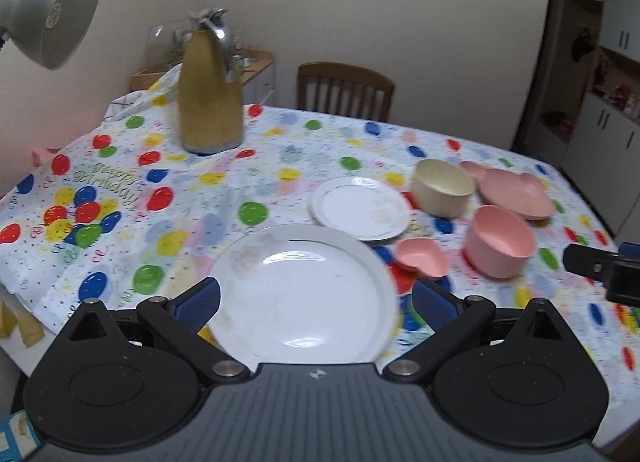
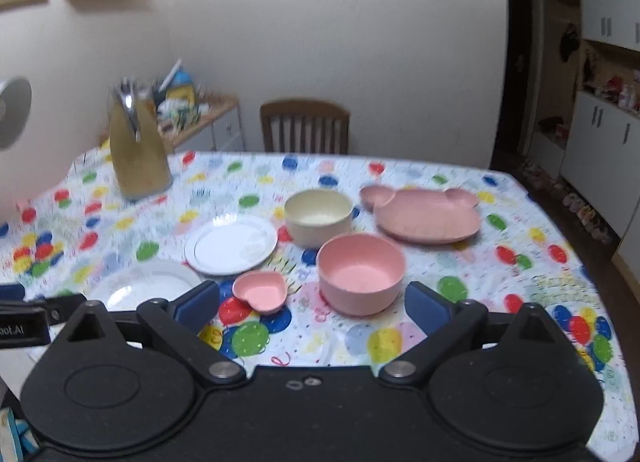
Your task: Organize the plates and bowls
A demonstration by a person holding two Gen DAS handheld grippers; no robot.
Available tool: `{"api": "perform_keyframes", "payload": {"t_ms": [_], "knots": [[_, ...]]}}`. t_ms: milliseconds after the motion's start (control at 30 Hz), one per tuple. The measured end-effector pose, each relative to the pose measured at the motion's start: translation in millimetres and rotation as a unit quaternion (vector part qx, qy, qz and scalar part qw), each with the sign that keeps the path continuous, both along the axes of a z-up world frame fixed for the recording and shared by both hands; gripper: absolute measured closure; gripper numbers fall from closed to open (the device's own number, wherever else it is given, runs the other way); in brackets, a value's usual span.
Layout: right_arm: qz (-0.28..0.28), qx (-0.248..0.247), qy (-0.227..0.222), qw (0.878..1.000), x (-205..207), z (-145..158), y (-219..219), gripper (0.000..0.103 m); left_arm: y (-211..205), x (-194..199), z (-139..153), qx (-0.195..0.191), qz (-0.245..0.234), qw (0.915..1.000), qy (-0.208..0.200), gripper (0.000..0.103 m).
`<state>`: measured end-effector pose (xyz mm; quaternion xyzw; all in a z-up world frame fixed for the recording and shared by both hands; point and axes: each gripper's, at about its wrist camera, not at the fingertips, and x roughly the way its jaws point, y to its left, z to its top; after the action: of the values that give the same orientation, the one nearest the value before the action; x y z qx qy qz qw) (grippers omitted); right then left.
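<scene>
A large white plate (image 1: 304, 290) lies on the balloon tablecloth right in front of my open left gripper (image 1: 316, 298), whose blue pads flank its near half from above. Behind it sits a small white plate (image 1: 360, 207), then a cream bowl (image 1: 442, 185), a pink bowl (image 1: 500, 240), a pink heart dish (image 1: 422, 256) and a pink bear-shaped plate (image 1: 516, 191). My right gripper (image 2: 312, 300) is open above the cloth, just short of the pink bowl (image 2: 360, 272) and heart dish (image 2: 262, 292). Beyond are the cream bowl (image 2: 318, 217), bear plate (image 2: 424, 213), small plate (image 2: 230, 244) and large plate (image 2: 148, 286).
A tall tan thermos jug (image 1: 210, 89) stands at the back left of the table (image 1: 280, 165). A wooden chair (image 1: 344, 89) is behind the far edge. A grey lamp head (image 1: 48, 17) hangs at the upper left. Cabinets (image 2: 600, 133) line the right wall.
</scene>
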<state>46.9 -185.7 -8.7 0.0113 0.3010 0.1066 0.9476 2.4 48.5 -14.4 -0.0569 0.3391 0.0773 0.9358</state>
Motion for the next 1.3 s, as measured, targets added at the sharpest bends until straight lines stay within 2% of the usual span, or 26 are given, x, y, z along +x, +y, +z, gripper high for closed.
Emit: {"api": "perform_keyframes", "payload": {"t_ms": [100,200,367,533,600,667,767,900,1033,1133,1200,1300], "knots": [[0.025,-0.017,0.014,0.999,15,-11,14,0.006,19,11,-14,0.000,0.012,0.9999,0.012,0.000],[0.055,-0.032,0.024,0.998,28,-21,28,0.012,33,20,-24,-0.004,0.017,0.9996,0.021,0.000],[0.094,-0.025,0.060,0.993,51,-37,49,0.017,54,31,-37,-0.007,0.035,0.9989,0.031,0.001],[0.121,-0.024,0.103,0.987,73,-57,72,0.027,84,49,-53,-0.007,0.075,0.9962,0.044,0.005],[0.128,-0.024,0.119,0.984,80,-64,79,0.031,93,54,-58,-0.006,0.081,0.9954,0.050,0.006],[0.133,-0.021,0.134,0.982,87,-70,85,0.038,98,59,-63,-0.008,0.078,0.9956,0.053,0.008],[0.136,-0.016,0.158,0.978,100,-80,92,0.050,102,67,-72,-0.015,0.075,0.9948,0.068,0.017],[0.142,-0.001,0.177,0.974,111,-90,100,0.053,106,74,-84,-0.033,0.073,0.9930,0.086,0.027],[0.155,0.010,0.194,0.969,117,-98,111,0.067,105,80,-91,-0.034,0.063,0.9924,0.100,0.039],[0.155,0.018,0.204,0.966,121,-103,117,0.071,109,82,-95,-0.050,0.065,0.9910,0.106,0.044],[0.158,0.019,0.209,0.965,123,-105,119,0.074,112,84,-97,-0.059,0.063,0.9901,0.111,0.056],[0.159,0.022,0.215,0.963,125,-108,122,0.079,114,85,-98,-0.072,0.060,0.9890,0.114,0.062]]}}
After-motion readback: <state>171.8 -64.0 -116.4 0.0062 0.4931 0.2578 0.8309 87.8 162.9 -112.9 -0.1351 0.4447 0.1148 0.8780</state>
